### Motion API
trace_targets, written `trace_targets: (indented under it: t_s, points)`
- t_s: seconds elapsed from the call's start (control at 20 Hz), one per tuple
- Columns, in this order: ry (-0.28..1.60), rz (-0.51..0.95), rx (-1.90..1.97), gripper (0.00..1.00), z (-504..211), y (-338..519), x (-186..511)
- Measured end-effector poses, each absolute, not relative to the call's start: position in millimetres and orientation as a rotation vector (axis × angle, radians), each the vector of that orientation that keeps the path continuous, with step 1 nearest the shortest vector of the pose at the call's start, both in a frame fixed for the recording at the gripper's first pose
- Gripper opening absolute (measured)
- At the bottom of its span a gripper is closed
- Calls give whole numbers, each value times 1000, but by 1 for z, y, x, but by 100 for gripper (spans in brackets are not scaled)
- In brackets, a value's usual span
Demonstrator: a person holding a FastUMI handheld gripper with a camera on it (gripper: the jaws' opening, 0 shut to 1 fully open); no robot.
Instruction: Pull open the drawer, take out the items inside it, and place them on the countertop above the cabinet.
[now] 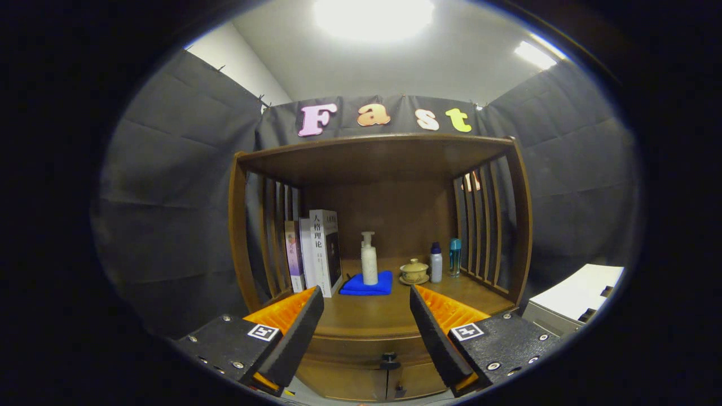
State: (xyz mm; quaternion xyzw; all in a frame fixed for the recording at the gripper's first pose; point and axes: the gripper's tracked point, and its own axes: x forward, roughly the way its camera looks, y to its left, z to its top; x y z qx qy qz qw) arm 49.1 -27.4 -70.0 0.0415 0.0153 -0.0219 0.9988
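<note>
Gripper point(366, 327) spread wide, empty, short of drawer knob point(388, 357) at 6 o'clock between fingers; best lowered, centred on knob, closed squarely, pulled straight.

Three books point(316, 251), three bottles point(369, 258), one cup point(414, 271)

The gripper point(366, 321) stood with fingers spread, holding nothing. Bare countertop point(366, 318) lay between them; cloth point(369, 285), pump bottle point(369, 259) and books point(321, 251) stood beyond.
</note>
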Motion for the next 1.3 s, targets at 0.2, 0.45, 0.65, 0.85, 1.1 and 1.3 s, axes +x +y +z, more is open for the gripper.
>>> trace_targets:
  t_s: [0.2,0.45,0.65,0.85,1.1,1.3]
  points:
    - [118,-66,33,95,-113,-42,67]
    - [199,-55,-26,95,-158,-50,93]
    - [243,-59,-10,95,-189,-46,103]
    - [241,-95,-22,95,-212,-48,101]
    - [276,-107,-14,95,-252,-45,99]
    - [326,-134,-58,92,-285,-53,97]
